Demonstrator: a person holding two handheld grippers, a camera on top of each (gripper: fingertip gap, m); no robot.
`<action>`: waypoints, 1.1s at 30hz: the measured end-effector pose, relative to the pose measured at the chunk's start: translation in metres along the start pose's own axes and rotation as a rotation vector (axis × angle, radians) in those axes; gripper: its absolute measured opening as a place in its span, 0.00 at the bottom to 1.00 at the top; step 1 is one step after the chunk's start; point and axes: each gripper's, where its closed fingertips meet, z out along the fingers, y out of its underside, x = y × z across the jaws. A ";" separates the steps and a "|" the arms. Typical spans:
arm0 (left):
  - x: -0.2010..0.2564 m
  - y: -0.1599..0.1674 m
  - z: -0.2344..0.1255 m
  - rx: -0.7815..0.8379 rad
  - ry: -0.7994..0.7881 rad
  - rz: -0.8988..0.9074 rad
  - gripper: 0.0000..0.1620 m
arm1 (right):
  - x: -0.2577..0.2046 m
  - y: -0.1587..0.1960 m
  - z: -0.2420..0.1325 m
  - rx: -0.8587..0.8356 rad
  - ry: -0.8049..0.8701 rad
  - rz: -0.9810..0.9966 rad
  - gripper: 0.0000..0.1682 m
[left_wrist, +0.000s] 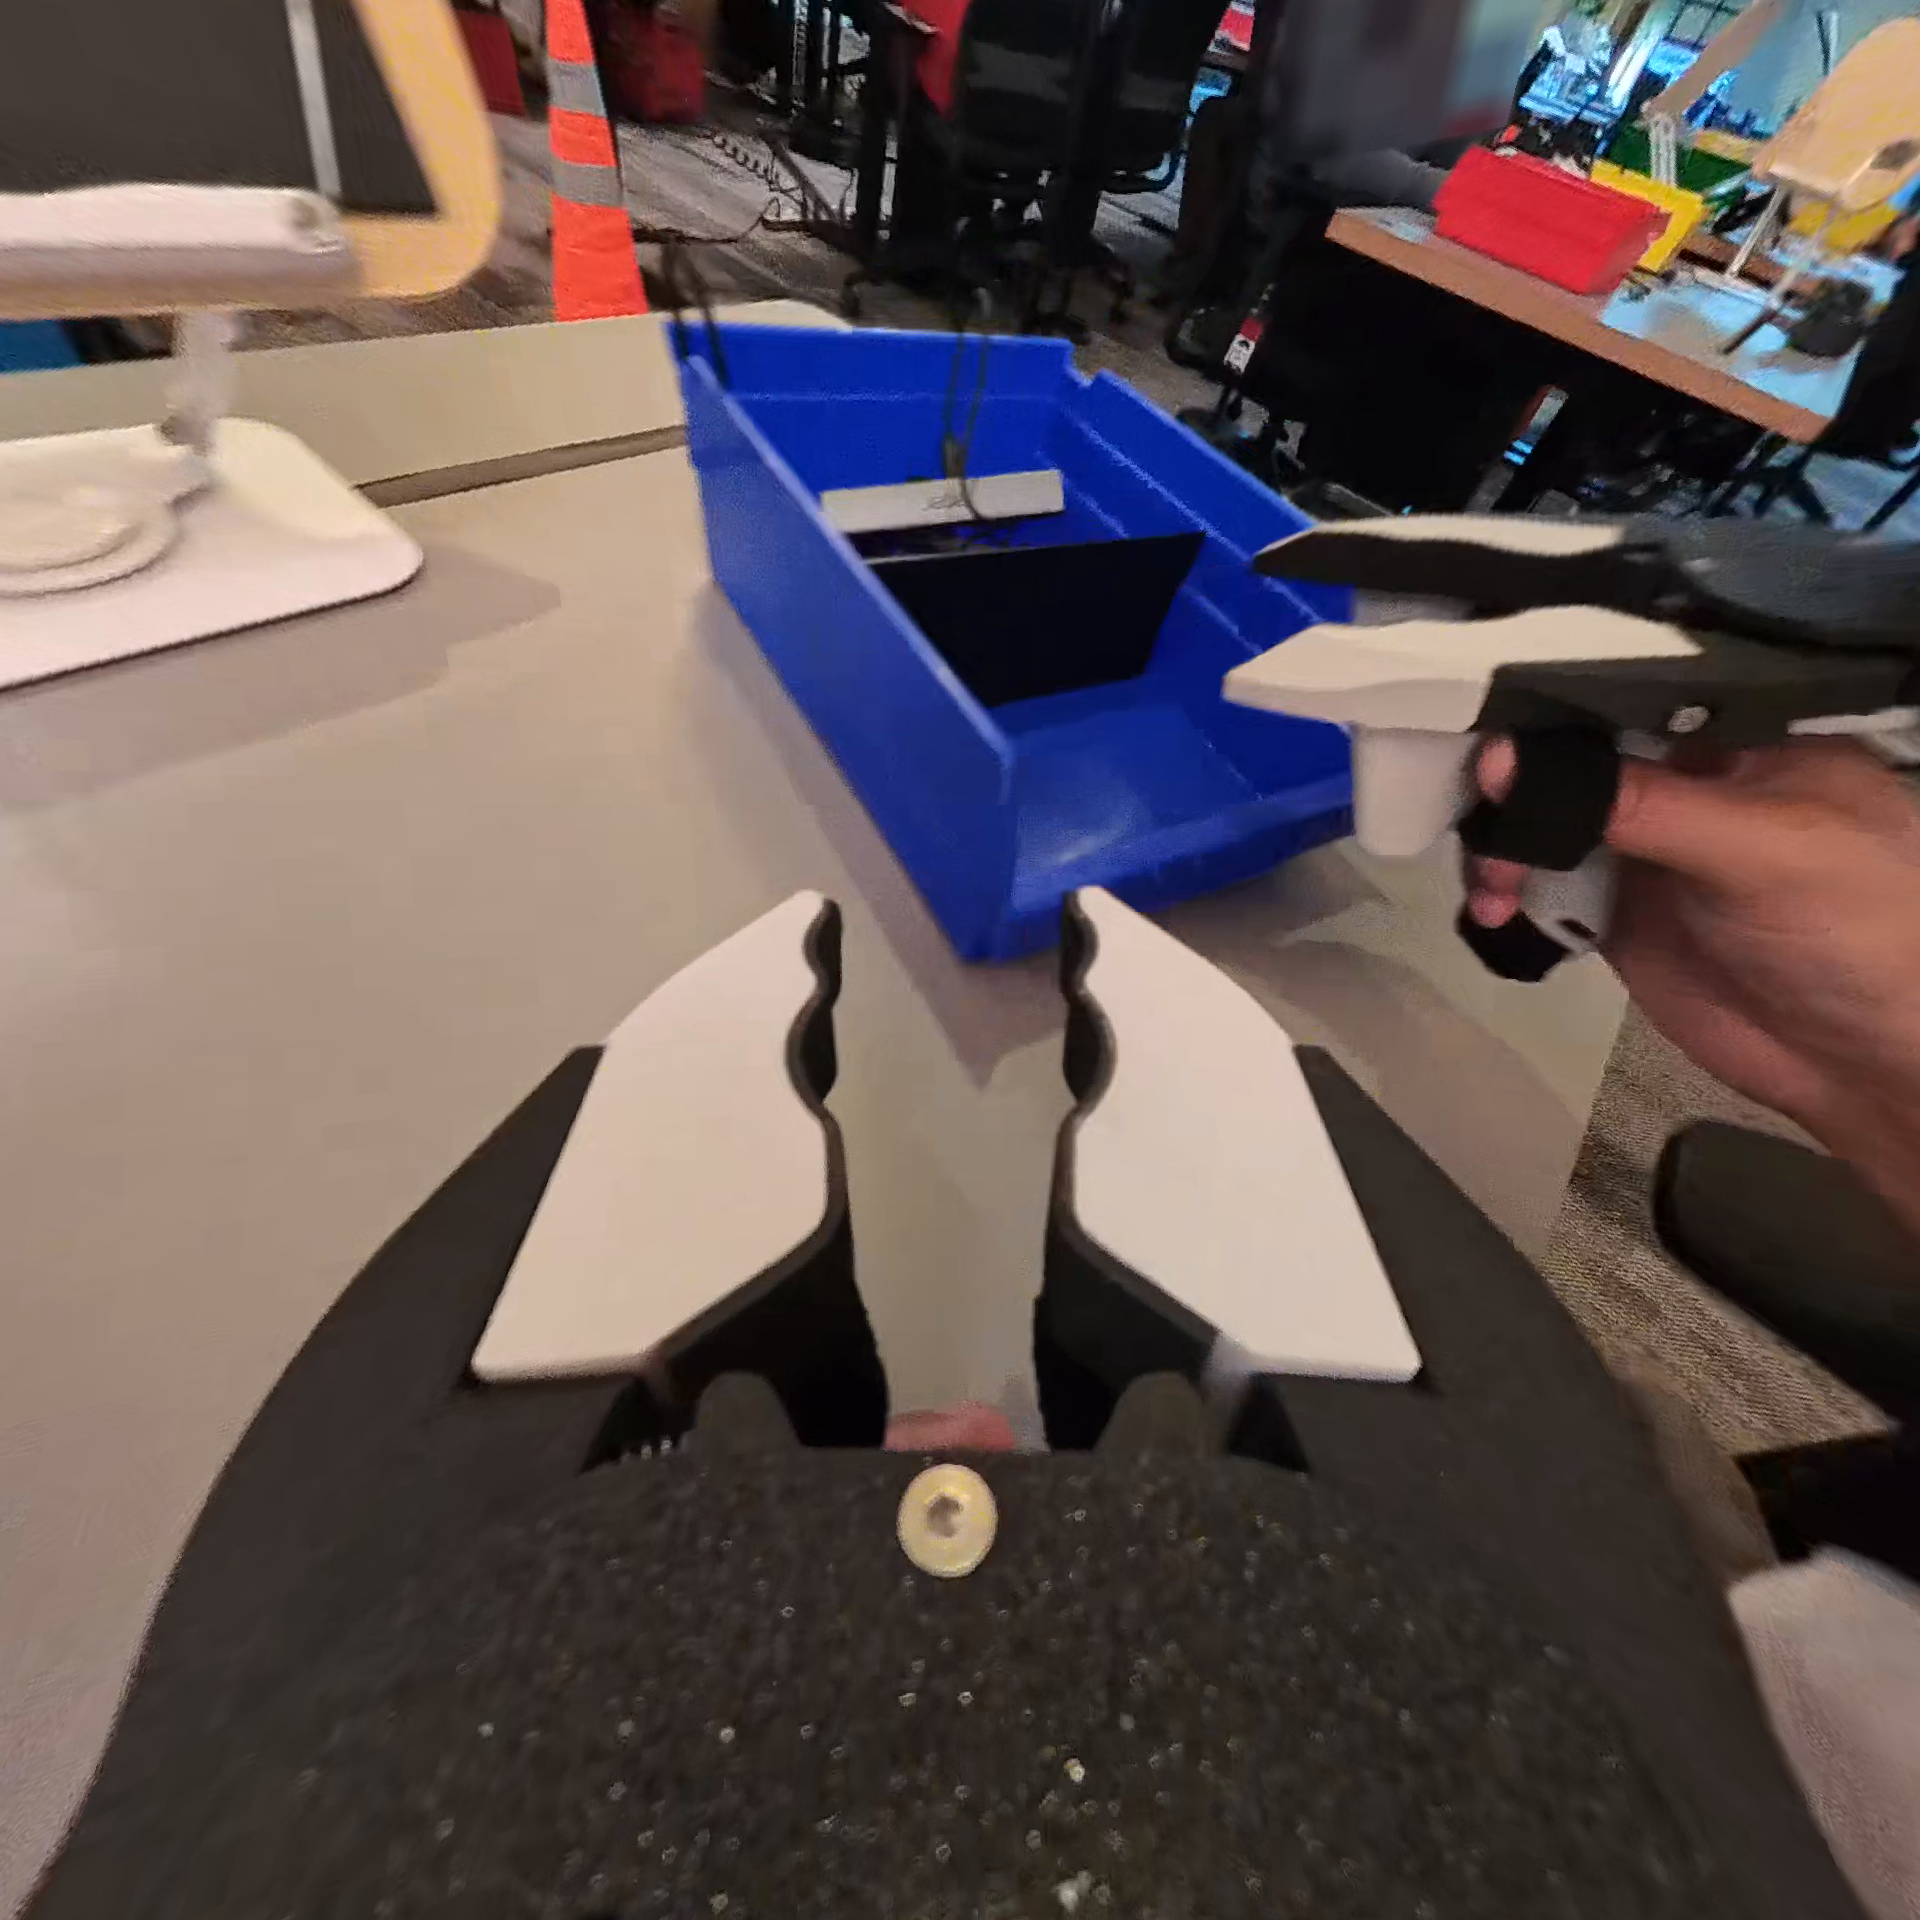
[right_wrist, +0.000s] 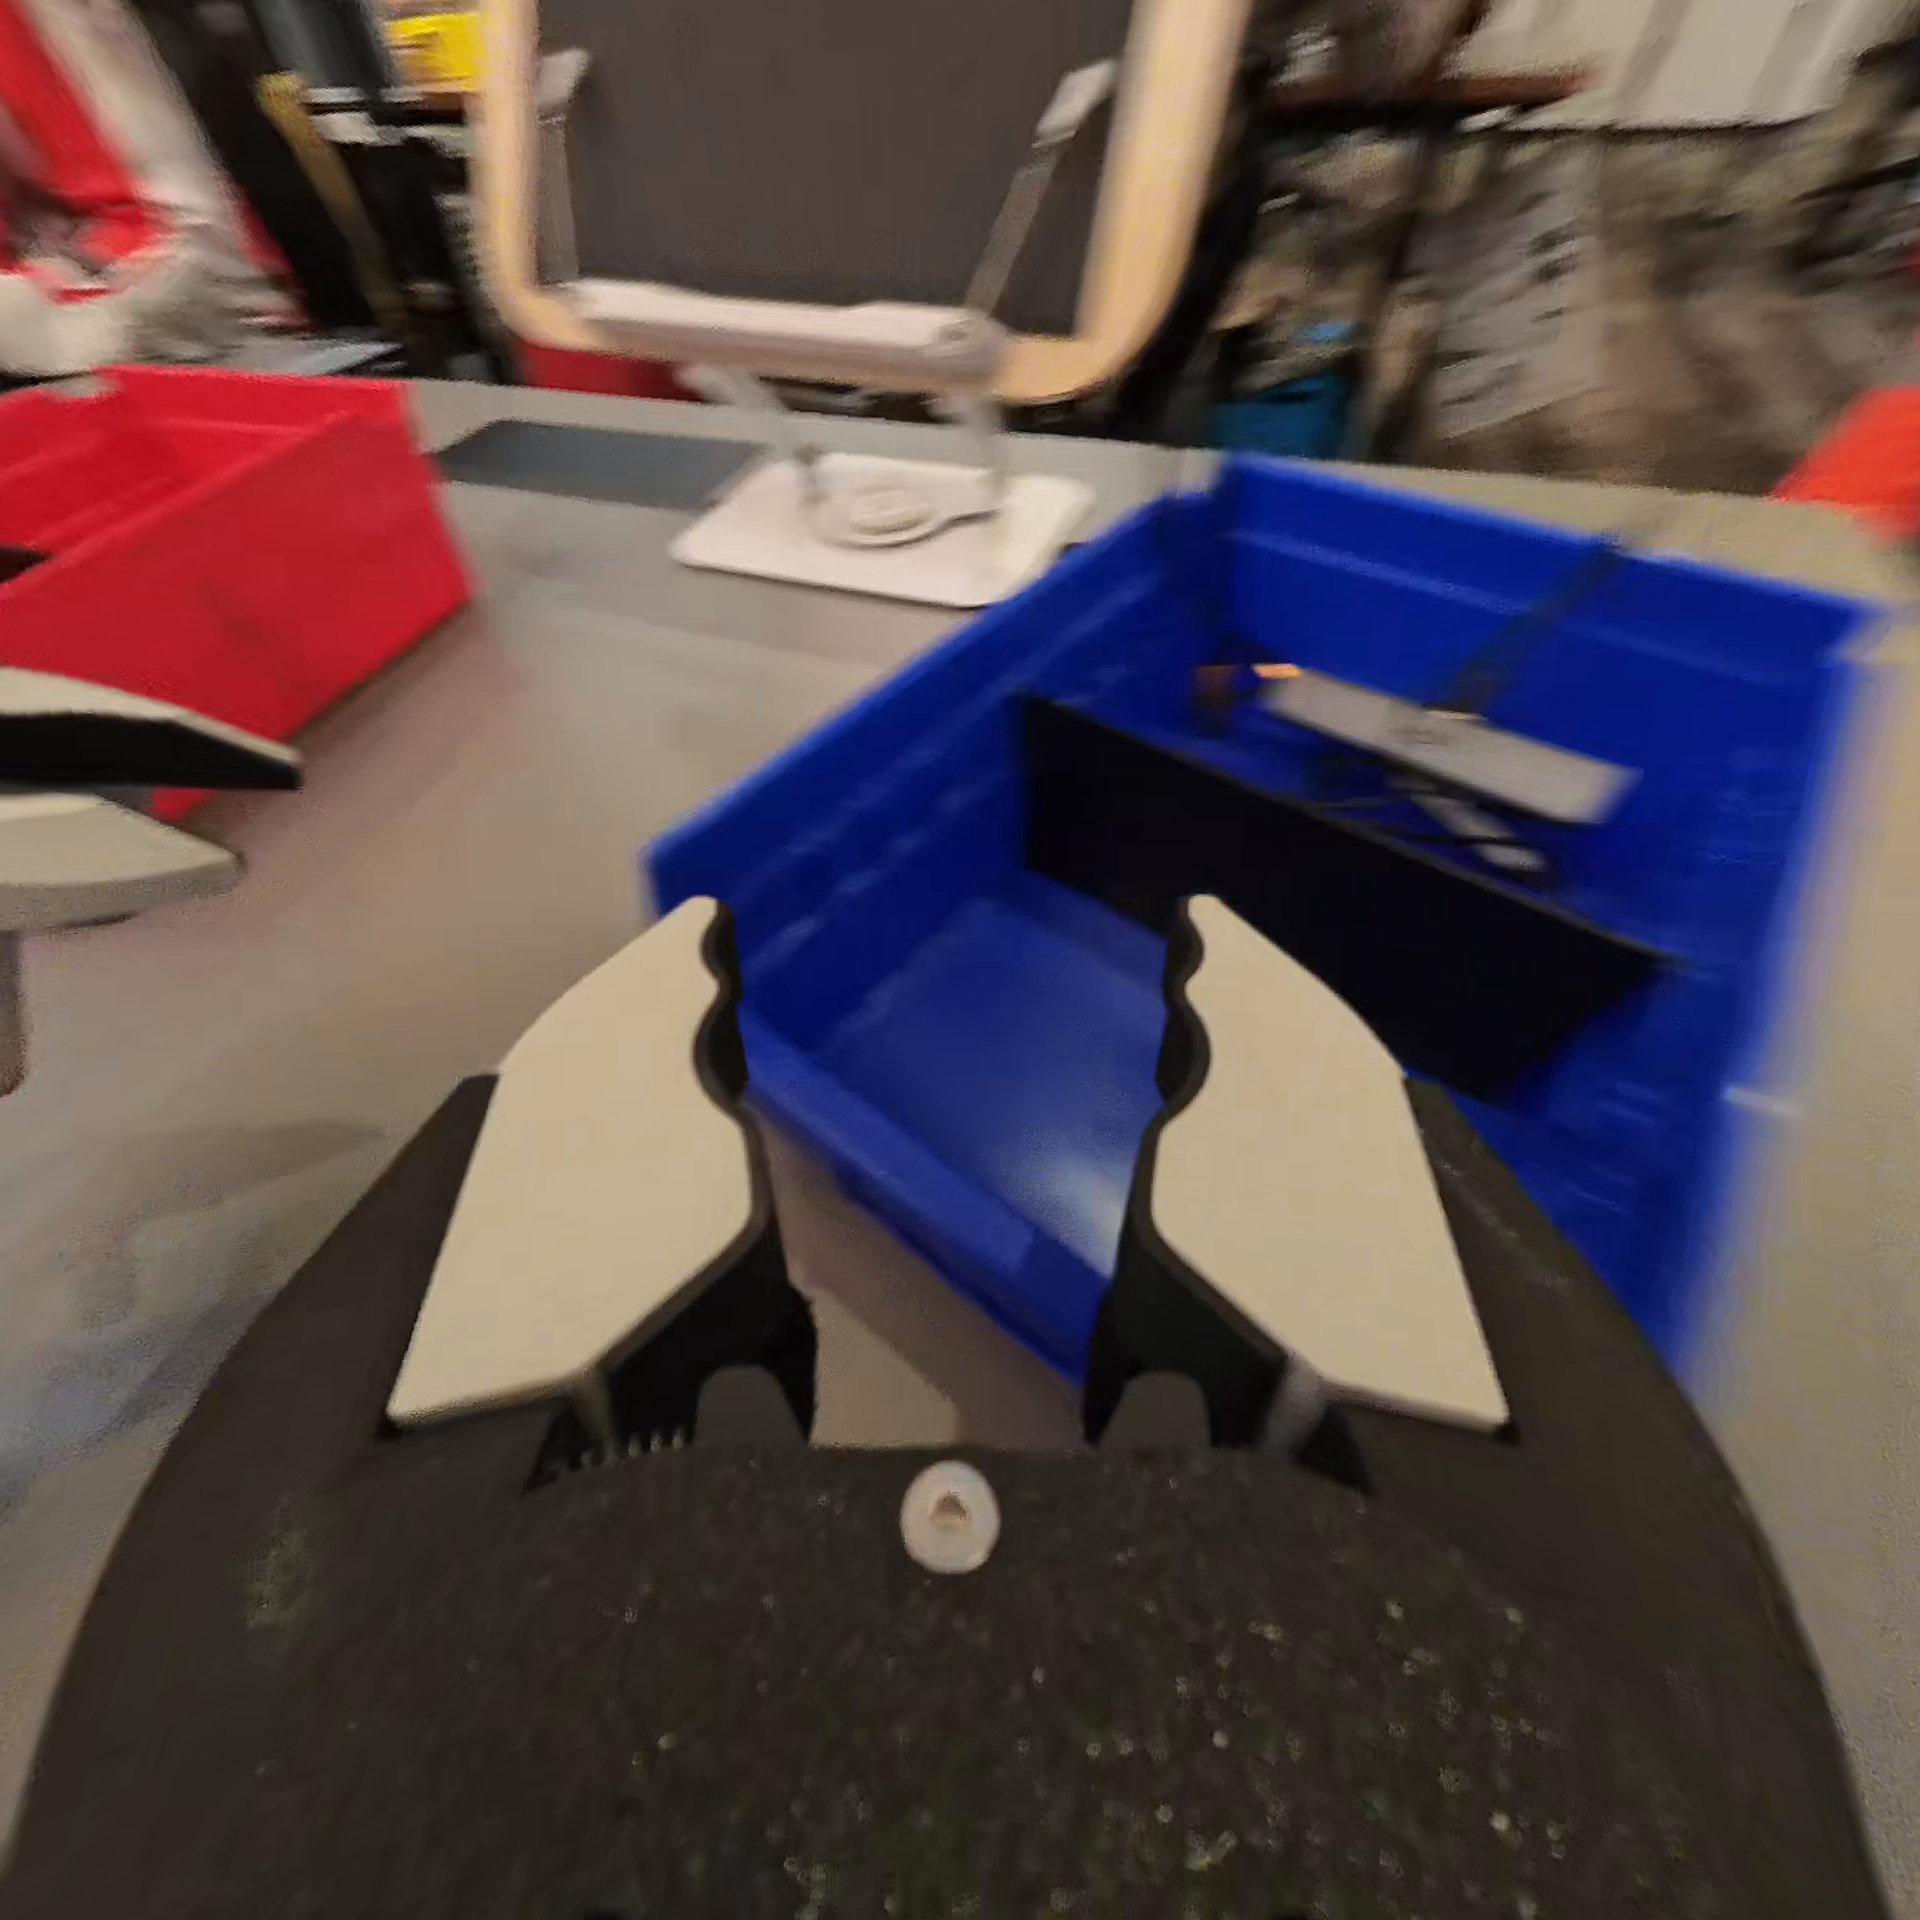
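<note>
Left gripper (left_wrist: 948, 914): jaws parted by a moderate gap, holding nothing; hovers over bare grey table (left_wrist: 364, 935), tips just short of the near corner of the blue bin (left_wrist: 852, 665). Open tabletop lies to its left, up to the white stand base (left_wrist: 208, 540).

Right gripper (right_wrist: 951, 914): jaws spread wider, holding nothing; poised above the bin's near compartment (right_wrist: 997, 1060), its left fingertip over the bin's near rim. In the left wrist view it shows from the side (left_wrist: 1247, 623), at the bin's right wall, held by a hand (left_wrist: 1714, 914).

Blue bin: open-topped, set at an angle on the table near its right edge; carpet shows beyond that edge. A black divider (left_wrist: 1039, 613) splits it crosswise. Near compartment bare. Far compartment holds a flat grey bar (left_wrist: 945, 499) with dark cords running up from it.

Red bin (right_wrist: 229, 561): on the table, well apart to the left, cut off by the frame edge.

Orange cone (left_wrist: 587, 156): on the floor beyond the table.

Hard to make out: the right wrist view is motion-blurred; small items beside the grey bar cannot be identified. The stand's upper part is cropped.
</note>
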 end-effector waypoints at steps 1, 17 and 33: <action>0.008 -0.004 0.016 0.001 -0.006 0.009 0.27 | 0.026 -0.002 -0.014 0.015 0.089 0.002 0.45; -0.003 0.011 0.105 -0.114 -0.187 -0.132 0.07 | 0.095 0.048 -0.042 -0.109 0.217 0.377 0.17; -0.044 -0.015 0.001 -0.039 -0.422 0.089 0.03 | 0.014 0.051 -0.008 -0.206 0.282 0.277 0.04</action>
